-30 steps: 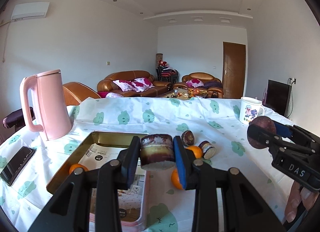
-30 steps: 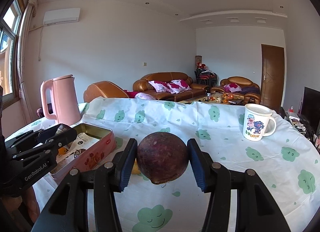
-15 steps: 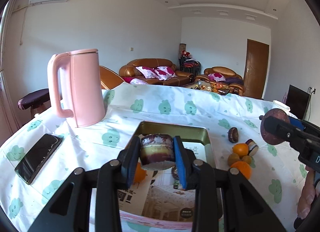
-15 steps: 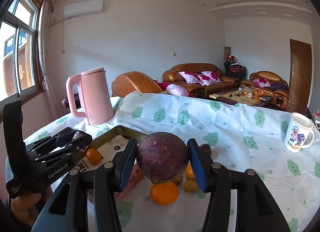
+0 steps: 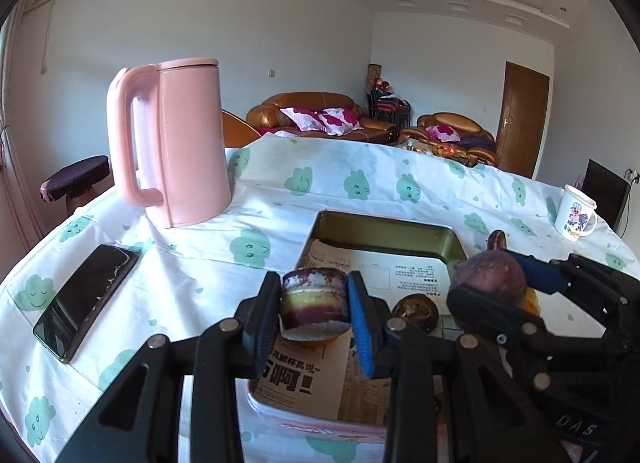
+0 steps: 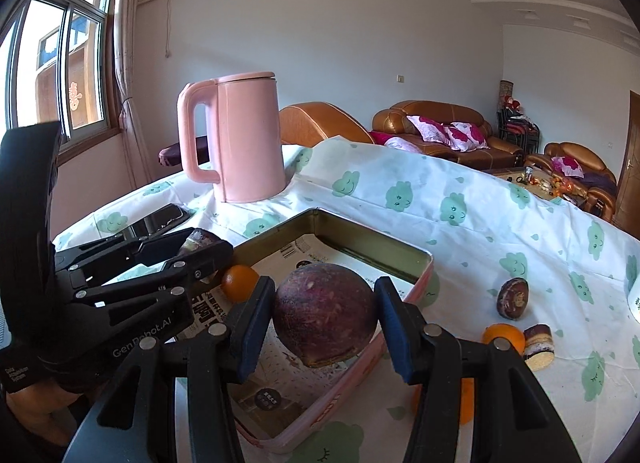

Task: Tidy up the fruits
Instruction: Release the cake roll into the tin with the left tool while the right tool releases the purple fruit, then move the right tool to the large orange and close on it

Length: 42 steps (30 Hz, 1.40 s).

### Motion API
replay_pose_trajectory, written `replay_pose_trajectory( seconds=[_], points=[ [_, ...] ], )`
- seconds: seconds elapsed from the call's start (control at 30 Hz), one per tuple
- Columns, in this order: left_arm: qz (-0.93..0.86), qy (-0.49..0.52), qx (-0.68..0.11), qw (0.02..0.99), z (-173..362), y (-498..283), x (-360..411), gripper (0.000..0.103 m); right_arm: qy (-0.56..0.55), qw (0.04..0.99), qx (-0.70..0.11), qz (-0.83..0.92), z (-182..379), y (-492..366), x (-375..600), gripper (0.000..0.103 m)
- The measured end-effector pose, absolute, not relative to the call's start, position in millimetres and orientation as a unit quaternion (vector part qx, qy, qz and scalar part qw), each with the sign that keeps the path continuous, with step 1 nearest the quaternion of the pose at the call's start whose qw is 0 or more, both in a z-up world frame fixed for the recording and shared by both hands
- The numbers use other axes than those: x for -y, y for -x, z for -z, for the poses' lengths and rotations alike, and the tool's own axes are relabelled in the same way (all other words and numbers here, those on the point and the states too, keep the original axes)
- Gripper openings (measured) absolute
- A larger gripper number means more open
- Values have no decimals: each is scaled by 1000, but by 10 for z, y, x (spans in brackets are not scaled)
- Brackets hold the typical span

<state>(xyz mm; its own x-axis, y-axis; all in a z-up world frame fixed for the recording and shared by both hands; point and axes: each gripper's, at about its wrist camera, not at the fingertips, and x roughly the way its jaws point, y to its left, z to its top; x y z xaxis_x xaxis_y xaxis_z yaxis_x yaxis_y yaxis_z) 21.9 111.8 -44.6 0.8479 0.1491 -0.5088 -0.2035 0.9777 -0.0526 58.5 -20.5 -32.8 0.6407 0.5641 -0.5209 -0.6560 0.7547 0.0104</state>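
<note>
While both tongs carry fruit above the tin (image 6: 416, 263), lower before letting go.
Left tongs (image 5: 314, 309) clamp a cut fruit piece (image 5: 313, 303), right tongs (image 6: 326, 319) a whole purple fruit (image 6: 326, 313); set each on bare paper lining, clear of the orange (image 6: 239, 282).

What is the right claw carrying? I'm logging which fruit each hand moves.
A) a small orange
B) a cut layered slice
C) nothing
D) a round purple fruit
D: in the right wrist view the right claw is closed on the round purple fruit, held above the tin tray.
</note>
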Motion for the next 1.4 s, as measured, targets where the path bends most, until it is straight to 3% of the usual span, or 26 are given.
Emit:
replay_pose_trajectory(
  seconds=[0.43, 0.47, 0.53, 0.6, 0.73, 0.83, 1.07, 1.4],
  points=[
    [-81, 59, -295, 950, 502, -295, -1181, 37, 121, 872, -309, -359, 537, -678, -3, 54],
    [-86, 55, -294, 950, 496, -287, -1174, 41, 123, 873, -308, -359, 534, -665, -4, 54],
    [-93, 46, -289, 952, 485, -267, -1144, 60, 125, 873, -299, -364, 517, -632, -7, 59],
    [-104, 40, -282, 953, 463, -234, -1133, 68, 131, 878, -291, -357, 507, -602, -13, 70],
    [-110, 52, -269, 956, 398, -160, -1155, 86, 131, 892, -268, -340, 390, -517, 172, 71],
    [-111, 59, -254, 959, 339, -111, -1149, 94, 107, 907, -256, -317, 263, -510, 543, 71],
    [-95, 65, -251, 961, 330, -130, -997, 94, 84, 927, -287, -227, 268, -750, 1226, 71],
    [-82, 55, -262, 960, 362, -181, -784, 94, 95, 893, -364, -246, 609, -936, 1038, 70]
  ],
)
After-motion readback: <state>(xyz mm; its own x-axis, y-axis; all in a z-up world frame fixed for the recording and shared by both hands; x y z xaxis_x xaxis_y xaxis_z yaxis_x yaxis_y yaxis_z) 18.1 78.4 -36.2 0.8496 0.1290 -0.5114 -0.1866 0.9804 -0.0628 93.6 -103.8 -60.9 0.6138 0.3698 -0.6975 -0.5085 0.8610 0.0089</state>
